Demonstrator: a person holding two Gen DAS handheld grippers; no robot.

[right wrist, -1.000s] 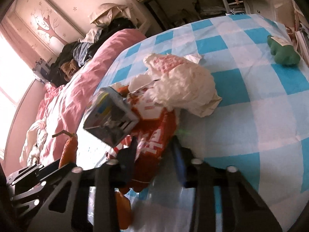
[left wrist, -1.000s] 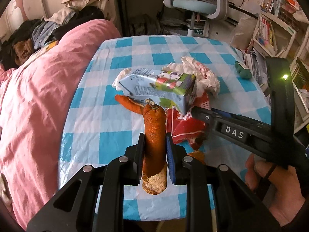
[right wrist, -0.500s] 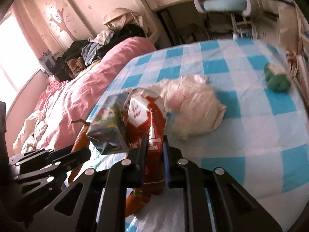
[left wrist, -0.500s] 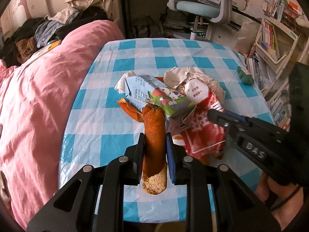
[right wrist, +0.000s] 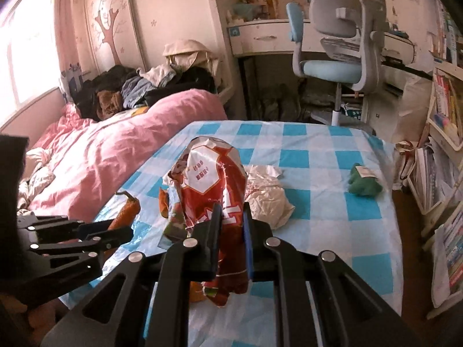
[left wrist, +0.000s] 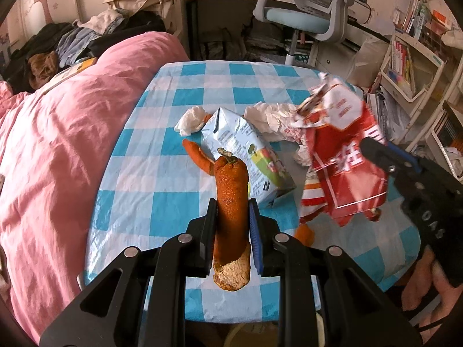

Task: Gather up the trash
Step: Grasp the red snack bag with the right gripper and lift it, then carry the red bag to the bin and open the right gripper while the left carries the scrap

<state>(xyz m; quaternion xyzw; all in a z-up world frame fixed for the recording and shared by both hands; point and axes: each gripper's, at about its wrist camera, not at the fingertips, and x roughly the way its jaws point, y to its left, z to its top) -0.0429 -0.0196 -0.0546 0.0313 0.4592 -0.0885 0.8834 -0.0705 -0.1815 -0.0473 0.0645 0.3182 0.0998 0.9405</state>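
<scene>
Left wrist view: the left hand-held gripper is pinching an orange peel, a long, rough-skinned strip with a dried stem at its tip and pale pith at its near end, held above the near edge of the checked counter. At 12 o'clock from it a pale blue drink carton lies tilted on the counter, with another orange peel strip beside it at 9 o'clock. A crumpled white tissue sits at 11 o'clock. At 2 o'clock a crinkled red snack bag hangs off the counter, gripped by the right hand-held gripper.

Right wrist view: the right hand-held gripper is pressed onto the red snack bag, whose white label panel faces the camera. Crumpled white paper lies on the counter at 1 o'clock, a green plush toy at 2 o'clock. The left hand-held gripper appears at 9 o'clock with the orange peel.
</scene>
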